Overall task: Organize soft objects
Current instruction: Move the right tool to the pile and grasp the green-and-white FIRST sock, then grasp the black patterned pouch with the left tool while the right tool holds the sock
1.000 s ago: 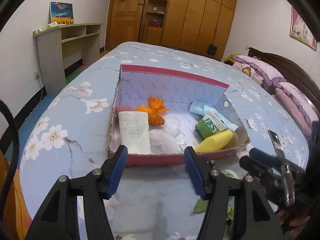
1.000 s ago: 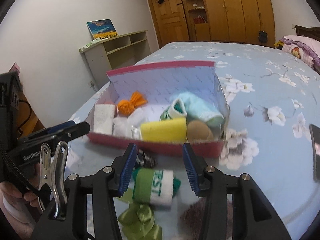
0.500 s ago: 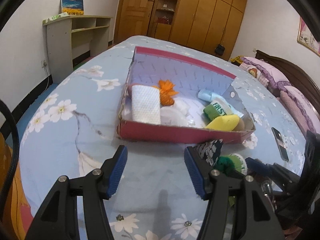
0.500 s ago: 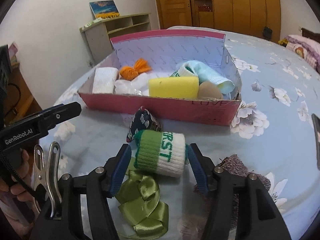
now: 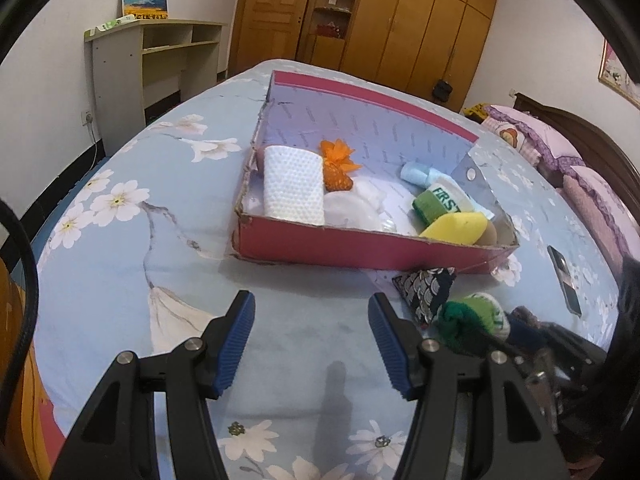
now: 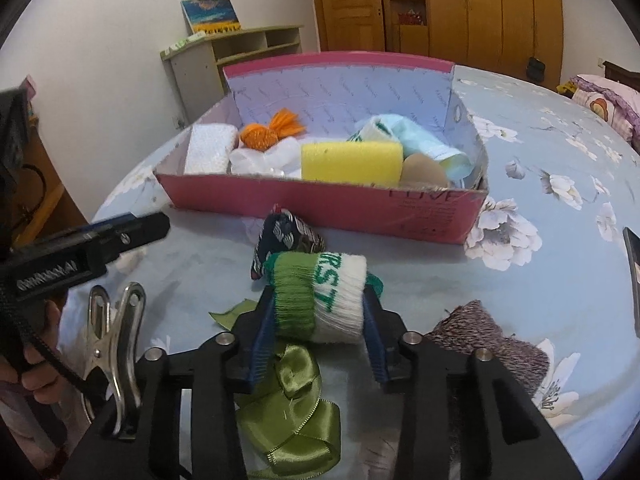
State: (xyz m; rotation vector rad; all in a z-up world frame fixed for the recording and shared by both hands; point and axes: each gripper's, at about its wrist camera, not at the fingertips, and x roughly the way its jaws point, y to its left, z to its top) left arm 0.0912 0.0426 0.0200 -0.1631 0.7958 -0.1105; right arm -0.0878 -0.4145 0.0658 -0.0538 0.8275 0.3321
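A green and white rolled sock [image 6: 320,296] lies on the flowered bedsheet in front of a pink cardboard box [image 6: 320,208]. My right gripper [image 6: 320,306] has its jaws closing on this sock, and both blue pads press its ends. From the left wrist the sock [image 5: 476,316] shows at the right. My left gripper [image 5: 311,312] hovers open over bare sheet before the box [image 5: 360,248], nothing between its fingers. Inside the box lie a yellow sponge [image 6: 352,160], an orange pompom [image 6: 264,134], a white cloth [image 5: 294,184] and another sock.
Beside the held sock are a dark patterned pouch [image 6: 286,236], a green satin ribbon [image 6: 292,400] and a grey-purple knitted piece [image 6: 488,340]. A phone [image 5: 564,280] lies on the bed to the right. Pillows and headboard stand far right; a shelf unit stands left.
My right gripper came down around the green and white sock, opened wider, then closed onto it. The left gripper sank a little toward the bed and stayed open.
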